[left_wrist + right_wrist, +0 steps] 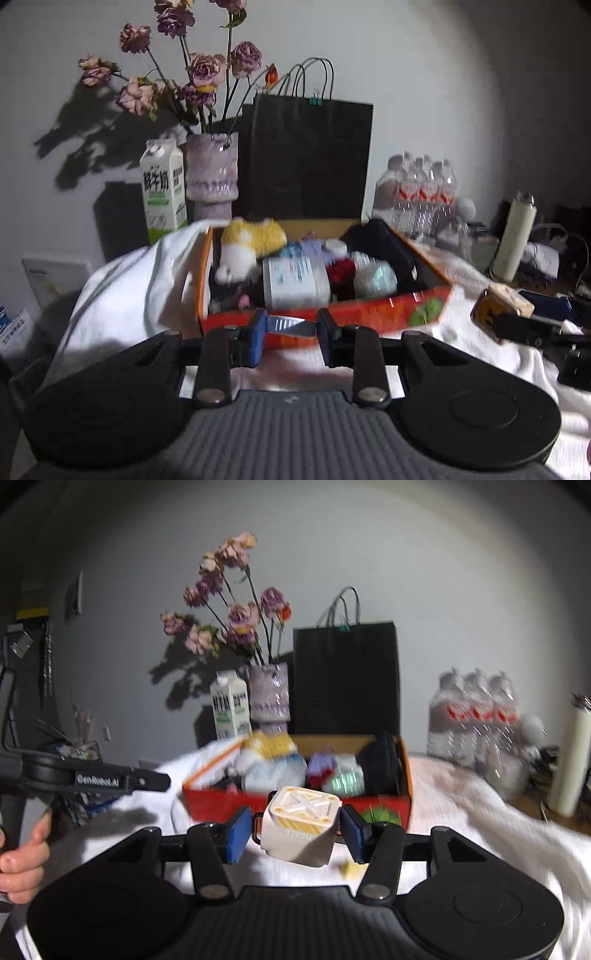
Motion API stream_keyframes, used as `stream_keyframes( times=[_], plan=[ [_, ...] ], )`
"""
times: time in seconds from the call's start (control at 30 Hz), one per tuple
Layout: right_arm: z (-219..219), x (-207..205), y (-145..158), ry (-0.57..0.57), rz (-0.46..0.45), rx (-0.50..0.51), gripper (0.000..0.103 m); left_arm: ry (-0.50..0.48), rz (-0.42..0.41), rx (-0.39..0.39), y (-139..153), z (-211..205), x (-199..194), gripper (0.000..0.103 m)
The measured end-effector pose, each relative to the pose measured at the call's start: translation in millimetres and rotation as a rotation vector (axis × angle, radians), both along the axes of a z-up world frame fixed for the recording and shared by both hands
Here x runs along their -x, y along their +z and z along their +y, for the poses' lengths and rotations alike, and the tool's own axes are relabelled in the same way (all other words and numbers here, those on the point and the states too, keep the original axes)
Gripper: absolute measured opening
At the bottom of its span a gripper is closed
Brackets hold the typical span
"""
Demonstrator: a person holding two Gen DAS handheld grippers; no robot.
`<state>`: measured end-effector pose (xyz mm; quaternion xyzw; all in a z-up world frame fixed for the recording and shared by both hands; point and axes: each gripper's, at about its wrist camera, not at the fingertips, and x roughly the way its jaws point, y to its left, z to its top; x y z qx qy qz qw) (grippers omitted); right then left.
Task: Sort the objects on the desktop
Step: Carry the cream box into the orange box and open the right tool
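A white cube-shaped gadget with yellow stripes (300, 825) sits tilted between the blue pads (236, 830) of the right gripper (297, 829), which pinch it at both sides just above the white cloth (461, 812). The left gripper (291, 326) is pinching a small silvery, foil-like piece (290, 325) between its pads, near the front wall of the orange cardboard box (369, 314). That box lies just beyond both grippers, crammed with a yellow-and-white plush toy (245, 243), a white labelled jar (295, 282) and a black pouch (384, 243). Farther back stand a milk carton (162, 188), a lilac vase of dried roses (211, 173) and a black paper bag (308, 158). A pack of water bottles (421, 188) is at far right.
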<state>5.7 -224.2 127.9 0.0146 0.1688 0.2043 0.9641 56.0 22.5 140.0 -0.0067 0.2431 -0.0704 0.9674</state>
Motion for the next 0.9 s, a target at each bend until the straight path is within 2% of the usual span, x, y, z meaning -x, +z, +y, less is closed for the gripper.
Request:
stream_keyframes(
  times=[0.1,0.23,0.4,0.5,0.57,0.67,0.73,0.83,0.9],
  plan=[
    [1,-44,21,0.007,-0.003,-0.024,0.051,0.043,0.023,0.024,7,10,-44,0.030],
    [12,-121,34,0.008,0.045,-0.023,0.051,0.034,0.094,0.090,14,20,-118,0.030],
    [40,-219,27,0.035,0.156,-0.009,0.051,0.014,0.182,0.109,2,8,-207,0.030],
    [59,-275,13,0.028,0.234,0.024,0.051,0.031,0.207,0.074,-10,-2,-245,0.030],
    [70,-306,-1,0.007,0.286,0.056,0.051,0.090,0.220,0.050,-20,-3,-263,0.030],
    [88,-337,-21,0.001,0.339,0.100,0.051,0.074,0.253,0.085,-30,0,-278,0.031],
    [100,-347,-30,0.016,0.349,0.113,0.052,0.046,0.249,0.093,-34,1,-279,0.043],
    [111,-358,-41,0.025,0.387,0.142,0.053,0.029,0.230,0.069,-36,1,-278,0.048],
    [112,-361,-44,0.022,0.390,0.144,0.054,0.033,0.227,0.076,-34,5,-276,0.056]
  ],
)
